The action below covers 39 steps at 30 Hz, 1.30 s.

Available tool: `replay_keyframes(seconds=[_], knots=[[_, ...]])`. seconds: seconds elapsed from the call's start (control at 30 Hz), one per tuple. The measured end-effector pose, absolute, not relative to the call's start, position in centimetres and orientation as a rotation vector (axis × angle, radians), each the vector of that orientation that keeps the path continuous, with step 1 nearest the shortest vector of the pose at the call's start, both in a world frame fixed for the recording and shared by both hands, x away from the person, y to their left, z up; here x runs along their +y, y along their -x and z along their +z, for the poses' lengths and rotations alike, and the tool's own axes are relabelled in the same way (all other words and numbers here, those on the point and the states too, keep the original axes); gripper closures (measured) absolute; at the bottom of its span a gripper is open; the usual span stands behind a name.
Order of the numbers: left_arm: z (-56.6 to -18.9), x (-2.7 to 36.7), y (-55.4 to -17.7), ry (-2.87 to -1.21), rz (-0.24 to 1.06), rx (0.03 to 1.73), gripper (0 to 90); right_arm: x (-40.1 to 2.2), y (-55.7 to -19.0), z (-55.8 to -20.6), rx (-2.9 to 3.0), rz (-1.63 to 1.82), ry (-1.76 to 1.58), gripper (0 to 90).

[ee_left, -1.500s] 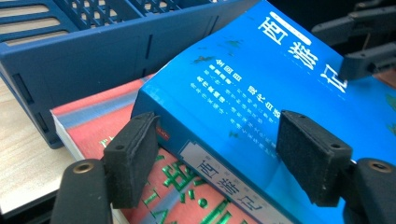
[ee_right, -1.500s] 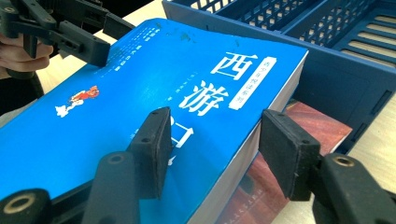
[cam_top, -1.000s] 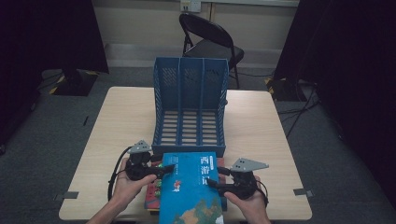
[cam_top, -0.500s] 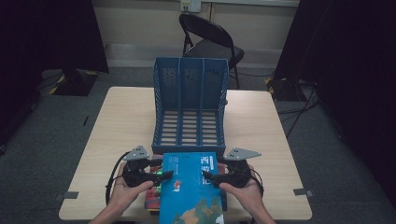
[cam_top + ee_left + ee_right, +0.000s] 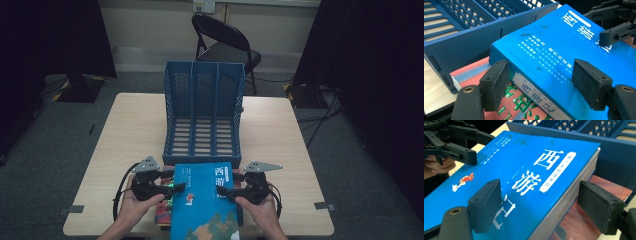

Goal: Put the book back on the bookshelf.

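A thick blue book with white characters lies tilted on a red book at the table's near edge. My left gripper is shut on the blue book's spine side: in the left gripper view one pad lies on the cover and the other sits under the spine. My right gripper straddles the opposite page edge. Its jaws have just been opening, and the lower pad stands off the blue book, above the red book.
A blue three-slot file rack lies on its back just beyond the books, its openings facing up. The wooden table has bare room on both sides of it. A black folding chair stands behind the table.
The right gripper's jaws have widened around the blue book's page edge, and that hand shifted slightly. The left gripper and the books have stayed put.
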<state>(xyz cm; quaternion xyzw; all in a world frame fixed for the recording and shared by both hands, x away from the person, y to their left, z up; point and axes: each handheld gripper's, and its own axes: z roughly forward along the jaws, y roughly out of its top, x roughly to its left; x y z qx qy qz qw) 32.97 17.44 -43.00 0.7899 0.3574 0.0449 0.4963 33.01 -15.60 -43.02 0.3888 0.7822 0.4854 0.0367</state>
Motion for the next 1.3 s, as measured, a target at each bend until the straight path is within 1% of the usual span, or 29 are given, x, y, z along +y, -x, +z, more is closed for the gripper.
replay_keyframes(seconds=[0.07, 0.2, 0.4, 0.43, 0.5, 0.63, 0.73, 0.77, 0.8, 1.03, 1.17, 1.3], knots=[[-43.1, 17.4, -32.9, -1.895, 0.102, 0.873, 29.5, -15.4, -33.0, -43.0, 2.402, 1.474, -1.194, 16.9], [-43.2, 17.5, -33.0, -1.889, 0.096, 0.874, 29.4, -15.4, -33.1, -43.1, 2.402, 1.485, -1.204, 16.2], [-43.3, 17.5, -33.0, -1.881, 0.092, 0.88, 29.0, -15.4, -33.1, -43.1, 2.386, 1.498, -1.209, 18.8], [-43.3, 17.5, -33.1, -1.884, 0.093, 0.881, 28.8, -15.5, -33.0, -43.0, 2.373, 1.493, -1.209, 21.9], [-43.3, 17.5, -33.1, -1.883, 0.091, 0.882, 28.6, -15.8, -32.6, -42.4, 2.321, 1.527, -1.205, 31.1], [-43.4, 17.5, -33.1, -1.879, 0.089, 0.88, 28.6, -15.8, -32.5, -42.0, 2.315, 1.534, -1.197, 32.6], [-43.4, 17.5, -33.1, -1.877, 0.088, 0.88, 28.6, -16.2, -32.3, -41.9, 2.321, 1.569, -1.179, 38.5], [-43.4, 17.5, -33.1, -1.876, 0.088, 0.88, 28.6, -16.2, -32.3, -41.9, 2.321, 1.569, -1.179, 38.5], [-43.4, 17.5, -33.1, -1.875, 0.087, 0.879, 28.6, -16.6, -32.1, -41.8, 2.325, 1.614, -1.182, 40.6], [-43.4, 17.6, -33.1, -1.873, 0.076, 0.886, 28.5, -16.8, -32.6, -42.4, 2.351, 1.594, -1.194, 40.5], [-43.5, 17.6, -33.2, -1.869, 0.071, 0.887, 28.2, -16.2, -33.7, -42.4, 2.328, 1.583, -1.208, 40.1], [-43.5, 17.6, -33.2, -1.869, 0.07, 0.887, 28.2, -15.6, -34.0, -42.4, 2.324, 1.552, -1.21, 39.5]])
